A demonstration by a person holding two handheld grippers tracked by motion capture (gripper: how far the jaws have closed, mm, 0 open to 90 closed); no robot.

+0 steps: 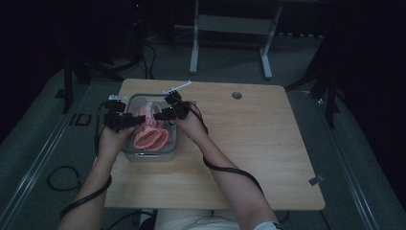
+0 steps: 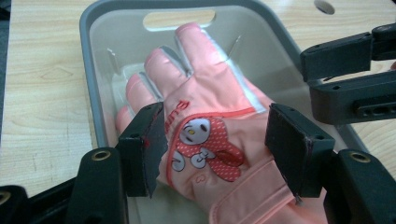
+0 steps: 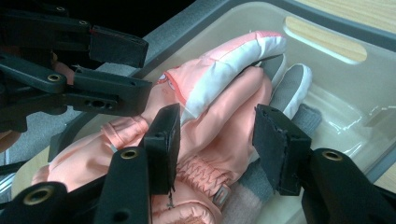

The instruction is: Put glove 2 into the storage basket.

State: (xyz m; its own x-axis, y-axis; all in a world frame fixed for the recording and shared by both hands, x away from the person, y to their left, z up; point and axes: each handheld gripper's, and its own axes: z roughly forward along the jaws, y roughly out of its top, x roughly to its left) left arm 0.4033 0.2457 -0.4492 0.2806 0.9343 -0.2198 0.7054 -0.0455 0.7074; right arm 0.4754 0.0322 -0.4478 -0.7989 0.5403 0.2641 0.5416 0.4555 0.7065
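Dark floor and metal frame legs surround the pale wooden desk (image 1: pixel 249 143) in the high view. We see a grey bin (image 1: pixel 168 154) standing near the desk's left edge, with pink gloves (image 1: pixel 151 136) lying inside it. We hold the left claw (image 1: pixel 139 120) over the bin's left side and the right claw (image 1: pixel 155 115) over its far right part, both pointing inward above the gloves. A round hole (image 1: pixel 237 95) sits near the desk's far edge.

From the left gripper view, we look along the left claw (image 2: pixel 215 144), its jaws apart, one on each side of a pink glove (image 2: pixel 210 102) that lies palm down in the bin (image 2: pixel 88 60). The glove bears a cartoon patch with red dotted ears and a wrist strap. We cannot tell whether the pads touch the glove. The other claw (image 2: pixel 327 81) shows at the right edge, over the bin's rim.

From the right gripper view, the right claw (image 3: pixel 217 140) also stands apart, straddling the pink gloves (image 3: pixel 219 116), whose grey and white finger panels point toward the bin's handle slot (image 3: pixel 324 44). The left claw (image 3: pixel 121 70) hangs at upper left above the glove cuffs.
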